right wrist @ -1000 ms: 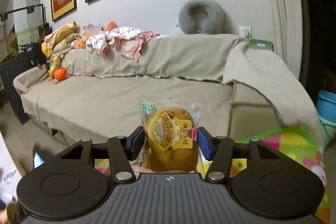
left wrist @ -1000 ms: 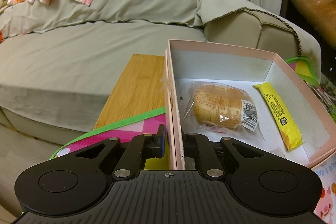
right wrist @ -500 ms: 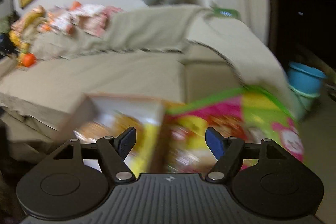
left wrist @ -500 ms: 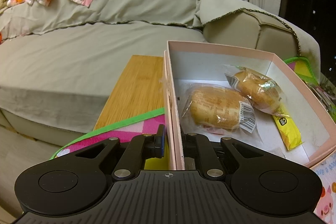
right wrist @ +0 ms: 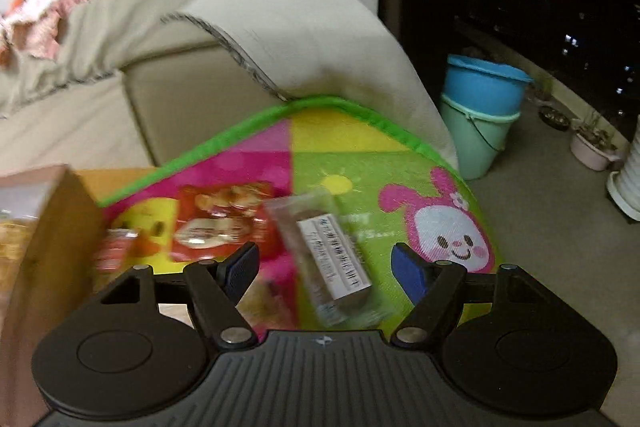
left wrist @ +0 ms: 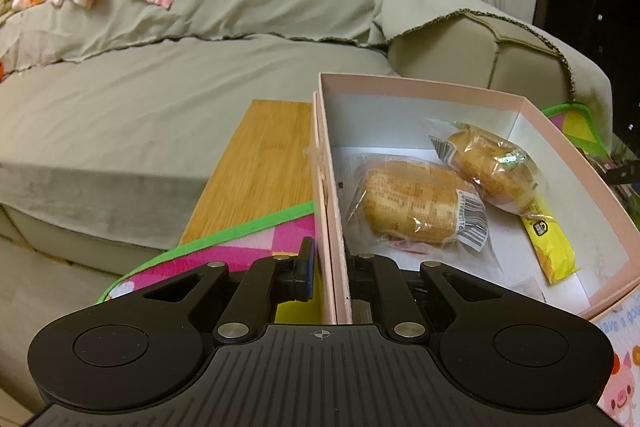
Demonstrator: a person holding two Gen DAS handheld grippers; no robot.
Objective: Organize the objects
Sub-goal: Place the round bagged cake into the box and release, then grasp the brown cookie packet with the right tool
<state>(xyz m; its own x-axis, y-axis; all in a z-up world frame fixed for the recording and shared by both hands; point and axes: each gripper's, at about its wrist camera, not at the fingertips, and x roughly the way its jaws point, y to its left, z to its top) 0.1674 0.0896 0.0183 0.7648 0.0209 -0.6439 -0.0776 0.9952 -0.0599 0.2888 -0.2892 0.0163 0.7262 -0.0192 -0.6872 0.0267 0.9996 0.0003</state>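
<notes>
Left tool, clenched on the near left wall of the pink box; one finger lies outside the wall, the other inside. Ahead and to the right of this tool, inside the box: a wrapped bun nearest the tool; a second wrapped bun beyond it, leaning on the first; a yellow sachet partly under the second bun, along the right wall. To the left of the tool, the box stands on a wooden worktop partly covered by a bright mat; a sofa lies beyond.

Right tool, released, fingers spread wide and holding nothing. Directly ahead, between its fingers, a clear-wrapped bar with a white label lies on the mat. A red snack packet lies just to the left of the bar. The box corner stands at far left. The view is blurred. Two stacked buckets stand on the floor beyond, to the right.
</notes>
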